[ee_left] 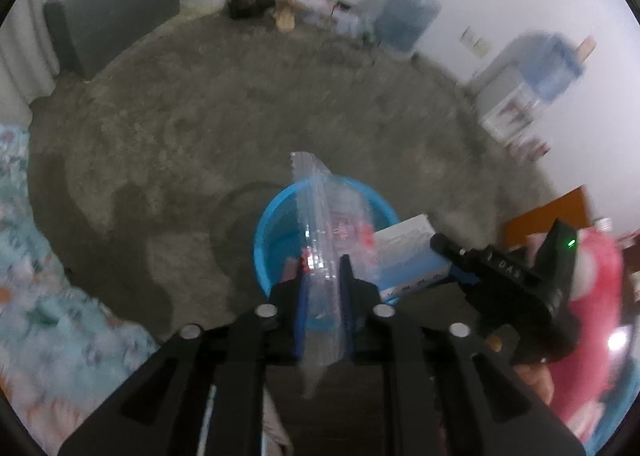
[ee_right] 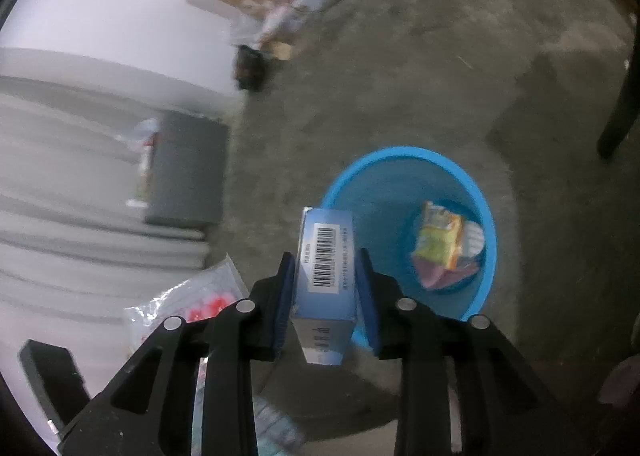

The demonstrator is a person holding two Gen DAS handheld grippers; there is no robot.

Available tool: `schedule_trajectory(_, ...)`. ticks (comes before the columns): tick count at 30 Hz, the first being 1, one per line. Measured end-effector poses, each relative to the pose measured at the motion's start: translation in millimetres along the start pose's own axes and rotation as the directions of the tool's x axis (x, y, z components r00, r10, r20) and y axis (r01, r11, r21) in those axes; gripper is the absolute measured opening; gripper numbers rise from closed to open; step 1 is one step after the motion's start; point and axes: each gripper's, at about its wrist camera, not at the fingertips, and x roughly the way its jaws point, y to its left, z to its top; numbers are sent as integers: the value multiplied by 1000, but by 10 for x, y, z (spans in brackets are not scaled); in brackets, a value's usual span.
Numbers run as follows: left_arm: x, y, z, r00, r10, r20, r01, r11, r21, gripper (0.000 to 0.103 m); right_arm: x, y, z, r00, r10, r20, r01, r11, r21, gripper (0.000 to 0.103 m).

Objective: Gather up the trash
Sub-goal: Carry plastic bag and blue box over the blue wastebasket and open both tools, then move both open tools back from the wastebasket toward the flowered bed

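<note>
- Trash item 1, clear plastic bag (ee_left: 320,224) w/ red print: sitting between the blue pads of the left tongs (ee_left: 322,260) and sticking out past the tips, directly over the blue bin (ee_left: 272,224).
- Left tongs: pointing steeply down at the bin; pads are flanking the bag, but whether they are pressing on it I cannot tell (bag is see-through, frame is blurred).
- Trash item 2, blue-and-white carton (ee_right: 324,268) w/ barcode facing up: standing between the pads of the right tongs (ee_right: 325,254), just beside the bin's near rim, not inside it.
- Right tongs: angling down; left pad is lying against the carton, right pad is very close, so grip vs. release cannot be told.
- Bin: standing on the grey floor (ee_left: 200,116) and holding a yellow wrapper (ee_right: 438,236) plus other scraps at the bottom.
- Both tongs: hanging side by side, carton just beside the bag in the left view.
</note>
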Motion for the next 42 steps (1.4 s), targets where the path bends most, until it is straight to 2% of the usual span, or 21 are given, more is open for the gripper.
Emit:
schedule_trajectory(1,190,34,37,999,36,-25,-36,999,-1,38,135,-40,1,1000,-14,-6,14,1000,-7,59)
schedule_trajectory(2,280,54,48,998,55,-34,-55,998,-8,43,266,-136,31,998,-53,-21,52,998,-19,63)
schedule_trajectory(4,410,127,57,994,94,-47,-96,994,-50,49,382,-303,0,988,-148,-53,146,989,-29,63)
schedule_trajectory(5,413,148,51,995,92,-47,-95,993,-64,51,439,-390,-26,983,-169,-72,168,986,-18,63)
schedule_trajectory(7,370,183,52,996,82,-34,-84,993,-78,60,393,-489,-68,985,-152,-79,153,988,12,63)
schedule_trajectory(9,256,174,57,996,89,-7,-89,994,-68,63,291,-514,-117,986,-153,-66,153,988,7,63)
schedule_trajectory(11,78,170,28,997,65,29,-63,996,-66,65,197,-476,-155,985,-164,-46,164,986,-12,63)
schedule_trajectory(15,-323,157,-27,995,8,96,-2,998,-65,69,-120,-163,-261,985,-171,12,171,981,-90,64)
schedule_trajectory(21,-1076,204,-204,977,-20,214,29,999,-36,77,-555,611,-534,983,-144,117,175,933,-315,78)
schedule_trajectory(23,-1386,281,-308,961,-21,276,35,998,-44,81,-712,909,-665,978,-136,158,189,895,-403,82)
schedule_trajectory(26,-1827,407,-499,928,-2,373,26,998,-59,86,-904,1267,-895,972,-119,201,207,835,-510,88)
schedule_trajectory(30,-2266,575,-787,890,25,455,11,997,-77,92,-1008,1666,-1261,967,-116,227,235,751,-617,92)
schedule_trajectory(36,-2710,893,-1260,847,85,525,-18,991,-131,97,-1111,2103,-1838,970,-93,226,234,620,-749,95)
schedule_trajectory(42,-3051,1209,-1683,805,171,568,-53,974,-219,97,-1142,2353,-2332,958,-111,263,283,492,-824,95)
